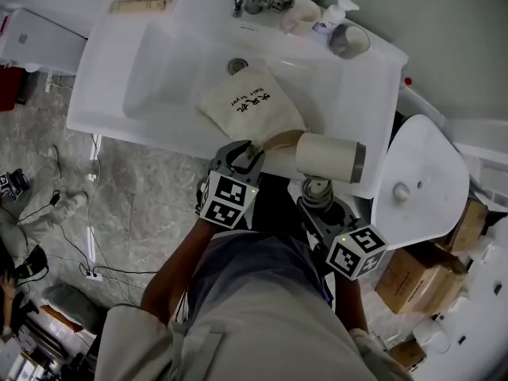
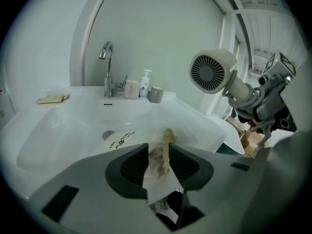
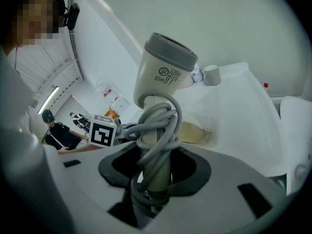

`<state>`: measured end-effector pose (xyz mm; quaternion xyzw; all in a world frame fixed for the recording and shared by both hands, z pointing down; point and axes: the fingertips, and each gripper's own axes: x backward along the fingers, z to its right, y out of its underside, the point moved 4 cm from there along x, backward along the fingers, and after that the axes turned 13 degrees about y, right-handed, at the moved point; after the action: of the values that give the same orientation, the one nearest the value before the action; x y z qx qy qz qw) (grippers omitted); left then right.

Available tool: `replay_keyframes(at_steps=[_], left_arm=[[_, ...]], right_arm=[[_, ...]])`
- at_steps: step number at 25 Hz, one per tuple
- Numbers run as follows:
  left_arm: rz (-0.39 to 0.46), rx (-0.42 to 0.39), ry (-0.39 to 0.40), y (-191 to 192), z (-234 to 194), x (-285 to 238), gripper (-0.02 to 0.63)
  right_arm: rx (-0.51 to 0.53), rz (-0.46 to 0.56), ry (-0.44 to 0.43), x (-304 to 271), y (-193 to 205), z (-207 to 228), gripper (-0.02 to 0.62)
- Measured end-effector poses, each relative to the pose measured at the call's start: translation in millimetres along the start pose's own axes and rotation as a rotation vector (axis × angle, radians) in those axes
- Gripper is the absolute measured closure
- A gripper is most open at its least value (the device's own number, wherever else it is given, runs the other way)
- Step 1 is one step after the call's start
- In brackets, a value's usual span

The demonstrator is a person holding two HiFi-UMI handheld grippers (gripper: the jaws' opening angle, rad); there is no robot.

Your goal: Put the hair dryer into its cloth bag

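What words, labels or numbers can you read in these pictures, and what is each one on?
"hair dryer": black print on the cloth bag, beside larger characters that I can't read with certainty.
Hair dryer barrel label: a round mark and fine print, too small to read.
Pump bottle: nothing legible.

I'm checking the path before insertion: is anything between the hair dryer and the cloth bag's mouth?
Nothing visible. The hair dryer, held by the right gripper, sits right beside the cloth bag at its mouth, whose edge the left gripper pinches. The mouth looks barely open.
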<state>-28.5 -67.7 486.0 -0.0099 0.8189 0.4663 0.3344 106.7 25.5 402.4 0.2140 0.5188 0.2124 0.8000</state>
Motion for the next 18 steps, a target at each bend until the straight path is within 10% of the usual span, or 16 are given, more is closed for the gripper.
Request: replay_keyframes(at_steps=[18], left_arm=[[0.025,-0.007,-0.019,-6,-2,-4,0.563]], right_arm=[[0.003,-0.11,-0.024,-17,32,7,0.425]])
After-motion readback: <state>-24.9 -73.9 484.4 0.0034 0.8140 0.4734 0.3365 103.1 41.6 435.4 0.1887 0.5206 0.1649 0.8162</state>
